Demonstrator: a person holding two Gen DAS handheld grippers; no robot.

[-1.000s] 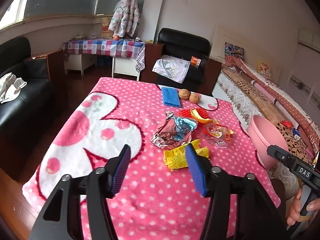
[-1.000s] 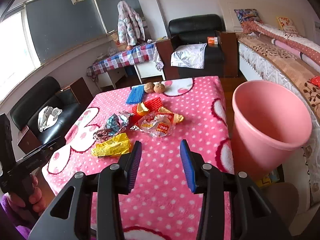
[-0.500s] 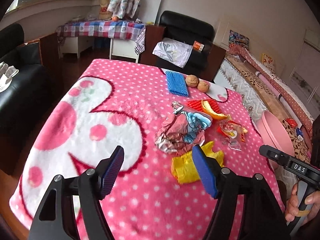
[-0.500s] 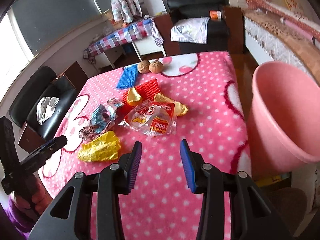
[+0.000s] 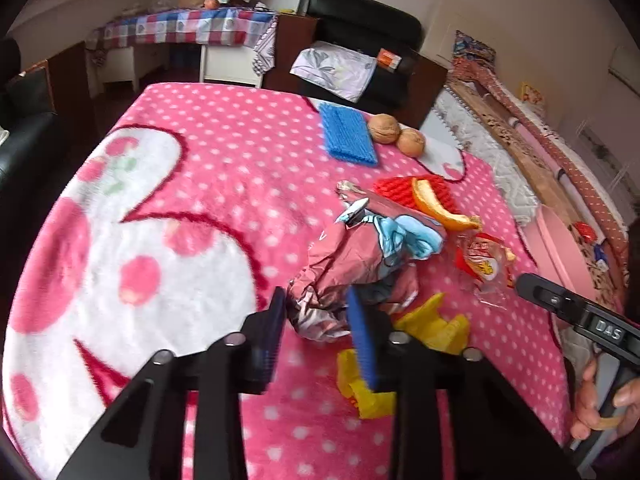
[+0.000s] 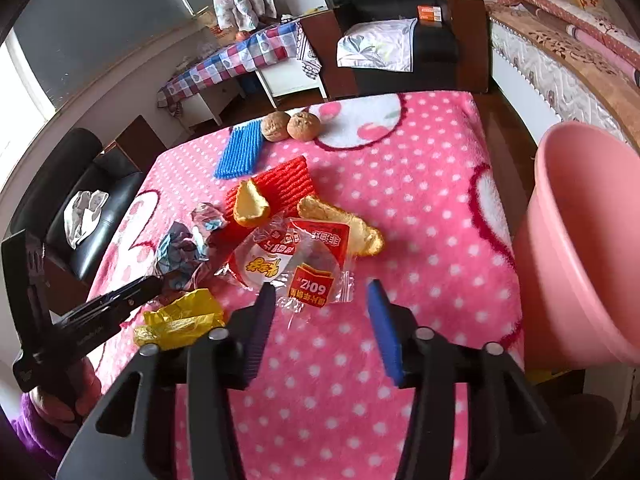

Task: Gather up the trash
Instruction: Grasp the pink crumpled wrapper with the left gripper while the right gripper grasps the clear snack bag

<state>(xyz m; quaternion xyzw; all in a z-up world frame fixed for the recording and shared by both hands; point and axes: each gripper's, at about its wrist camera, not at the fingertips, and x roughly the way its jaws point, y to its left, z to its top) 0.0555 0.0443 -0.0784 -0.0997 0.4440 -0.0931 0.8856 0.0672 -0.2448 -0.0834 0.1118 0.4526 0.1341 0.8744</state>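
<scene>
The pink-blanketed surface [image 6: 420,200] carries my trash, with the pink bin [image 6: 580,248] beside its right edge. My left gripper [image 5: 318,322] has its jaws narrowed around the crumpled foil wrapper [image 5: 352,268]; I cannot tell whether they grip. My right gripper [image 6: 324,320] hovers, jaws open, over the clear snack packet [image 6: 292,264].

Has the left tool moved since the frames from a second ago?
Yes. The left tool has advanced toward the crumpled foil wrapper on the pink blanket, its fingers narrowed around the wrapper's near end.
</scene>
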